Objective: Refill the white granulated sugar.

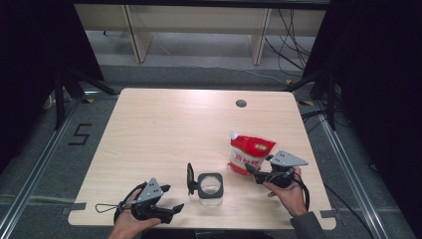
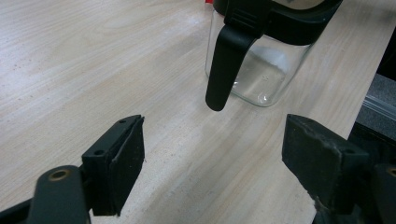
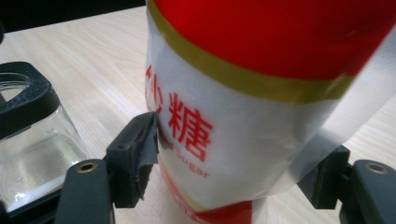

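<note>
Between the jaws of the right gripper (image 3: 233, 163) stands a red-and-white sugar pouch (image 3: 261, 93); the left pad touches the wrapper and the right jaw sits against the clear film edge, so the gripper is closed on the pouch at a fairly wide gap. From above, this gripper (image 1: 251, 172) lies at lower right of the frame, the pouch (image 1: 249, 152) upright just beyond it. Lower left, the left gripper (image 1: 171, 199) rests with jaws spread wide and nothing between them; its own view shows bare wood between the pads. A clear glass jar (image 1: 210, 188) with a black rim and flipped-up lid stands at lower centre. All rest on a pale wood-grain tabletop (image 1: 164, 129) with a cable hole (image 1: 241, 103). Grey floor (image 1: 50, 164), black curtains and loose cables surround it.
</note>
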Demonstrator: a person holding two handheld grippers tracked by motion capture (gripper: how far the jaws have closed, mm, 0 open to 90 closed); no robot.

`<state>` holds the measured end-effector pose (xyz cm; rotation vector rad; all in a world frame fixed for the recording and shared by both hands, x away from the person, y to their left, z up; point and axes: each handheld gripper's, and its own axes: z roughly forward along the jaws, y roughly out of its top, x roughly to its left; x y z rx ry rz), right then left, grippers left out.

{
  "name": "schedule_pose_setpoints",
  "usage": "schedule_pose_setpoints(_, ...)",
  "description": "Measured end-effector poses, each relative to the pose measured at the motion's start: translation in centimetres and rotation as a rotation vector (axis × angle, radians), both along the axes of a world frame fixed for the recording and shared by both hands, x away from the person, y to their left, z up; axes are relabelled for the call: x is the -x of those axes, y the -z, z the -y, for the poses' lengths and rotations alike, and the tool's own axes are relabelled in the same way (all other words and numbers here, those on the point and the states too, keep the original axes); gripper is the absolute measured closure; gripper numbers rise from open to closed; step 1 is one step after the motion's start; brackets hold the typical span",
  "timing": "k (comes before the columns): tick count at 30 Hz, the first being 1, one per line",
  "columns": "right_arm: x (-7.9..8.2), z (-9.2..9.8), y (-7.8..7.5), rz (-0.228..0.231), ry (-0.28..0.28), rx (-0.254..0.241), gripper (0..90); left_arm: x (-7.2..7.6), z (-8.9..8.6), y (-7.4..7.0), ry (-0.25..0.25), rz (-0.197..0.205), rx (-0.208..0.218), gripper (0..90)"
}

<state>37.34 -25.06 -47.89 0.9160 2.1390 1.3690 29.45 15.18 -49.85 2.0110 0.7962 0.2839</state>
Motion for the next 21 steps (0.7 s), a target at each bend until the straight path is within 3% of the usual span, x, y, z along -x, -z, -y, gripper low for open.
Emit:
schedule_pose_setpoints(1, 0.5, -0.2, 0.0, -0.033, 0.03, -0.021, 34.1, 0.0, -0.1, -0.1, 0.007, 0.005, -0.01, 20.8)
schedule_pose_setpoints(3, 0.9, -0.3, -0.1, -0.033, 0.055, -0.022, 35.9, 0.0, 0.0, -0.1, 0.006, 0.002, -0.011, 20.8)
schedule_pose_setpoints(4, 0.9, -0.3, -0.1, -0.033, 0.055, -0.022, 35.9, 0.0, 0.1, 0.0, 0.002, 0.0, 0.007, 20.8)
schedule_pose_setpoints(5, 1.5, -0.5, -0.3, -0.049, 0.082, -0.031, 37.2, 0.0, 0.0, -0.1, 0.006, -0.001, -0.019, 20.8)
schedule_pose_setpoints(6, 1.5, -0.4, -0.3, -0.026, 0.085, -0.011, 37.6, 0.0, 0.0, -0.1, 0.004, -0.003, -0.025, 20.8)
schedule_pose_setpoints(7, 1.7, -0.5, -0.3, -0.032, 0.091, -0.013, 38.1, 0.0, 0.0, -0.1, 0.004, -0.005, -0.03, 20.8)
schedule_pose_setpoints(9, 1.9, -0.6, -0.3, -0.03, 0.101, -0.019, 39.1, 0.1, 0.1, -0.1, 0.0, -0.01, -0.004, 20.8)
schedule_pose_setpoints(11, 2.1, -0.7, -0.4, -0.036, 0.103, -0.028, 39.7, 0.1, 0.1, -0.1, -0.001, -0.011, -0.005, 20.9)
schedule_pose_setpoints(13, 2.5, -1.0, -0.4, -0.048, 0.14, -0.033, 39.8, 0.1, 0.1, 0.0, -0.002, -0.009, 0.003, 20.9)
schedule_pose_setpoints(17, 2.6, -0.9, -0.4, -0.024, 0.143, -0.009, 39.9, 0.0, 0.0, 0.0, 0.008, -0.015, -0.019, 20.9)
schedule_pose_setpoints(21, 2.2, -0.7, 0.0, 0.016, 0.103, -0.011, 38.1, 0.1, 0.2, 0.1, 0.005, -0.009, -0.003, 20.9)
